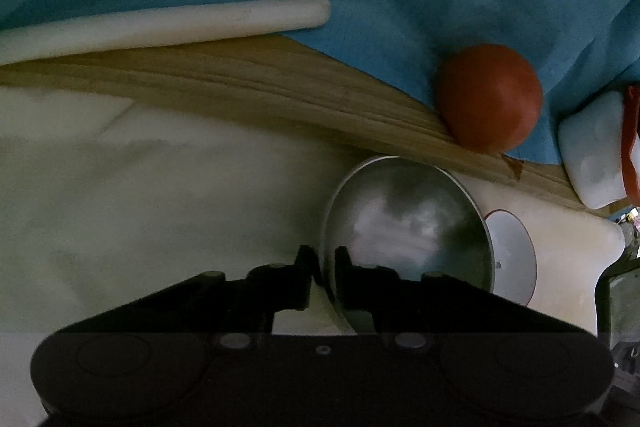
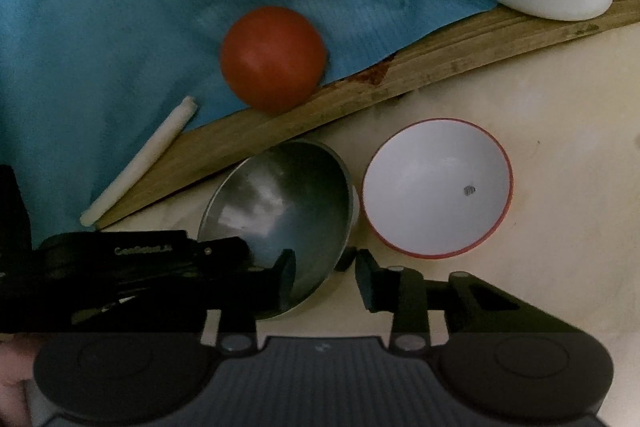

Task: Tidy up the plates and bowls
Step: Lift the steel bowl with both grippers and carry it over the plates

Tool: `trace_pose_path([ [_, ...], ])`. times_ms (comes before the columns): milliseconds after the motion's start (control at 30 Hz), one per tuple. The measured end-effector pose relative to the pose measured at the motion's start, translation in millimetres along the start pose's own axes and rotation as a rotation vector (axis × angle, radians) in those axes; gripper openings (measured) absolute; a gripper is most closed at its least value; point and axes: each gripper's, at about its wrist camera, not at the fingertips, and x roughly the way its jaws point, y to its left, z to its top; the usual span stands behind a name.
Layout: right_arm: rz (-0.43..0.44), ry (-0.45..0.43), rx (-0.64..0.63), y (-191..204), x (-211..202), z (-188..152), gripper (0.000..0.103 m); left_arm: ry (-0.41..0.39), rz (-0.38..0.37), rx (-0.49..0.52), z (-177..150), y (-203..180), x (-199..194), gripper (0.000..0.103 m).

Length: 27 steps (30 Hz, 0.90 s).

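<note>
Your left gripper [image 1: 324, 263] clamps the steel bowl's [image 2: 280, 211] left rim beside the white bowl [image 2: 436, 187] while your right gripper [image 2: 324, 277] straddles its near rim unclenched; uneven lifting risks slippage.

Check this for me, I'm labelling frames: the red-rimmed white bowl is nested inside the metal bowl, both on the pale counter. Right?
Not quite. The white bowl is not nested inside the metal bowl; it sits empty beside it. Both are on the pale counter, as you say. The right wrist view shows the two bowls side by side.
</note>
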Motion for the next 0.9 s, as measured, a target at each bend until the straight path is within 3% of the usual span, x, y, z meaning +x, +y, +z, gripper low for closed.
trace_pose_path([
  [200, -0.024, -0.001, -0.011, 5.5, -0.8, -4.1, 0.026, -0.019, -0.005, 0.025, -5.5, -7.1, 1.3, 0.011],
  [533, 0.024, -0.021, -0.08, 19.8, -20.6, -10.9, 0.025, -0.082, -0.01, 0.0, -17.9, -6.8, -33.4, 0.011],
  [700, 0.034, -0.061, -0.098, 8.8, -55.2, -12.8, 0.025, -0.121, -0.063, 0.062, -25.4, -27.6, -56.0, 0.011],
  [900, -0.036, -0.108, -0.049, -31.9, -109.4, -26.6, 0.026, -0.09, -0.179, 0.164, -38.3, -83.1, -55.2, 0.011],
])
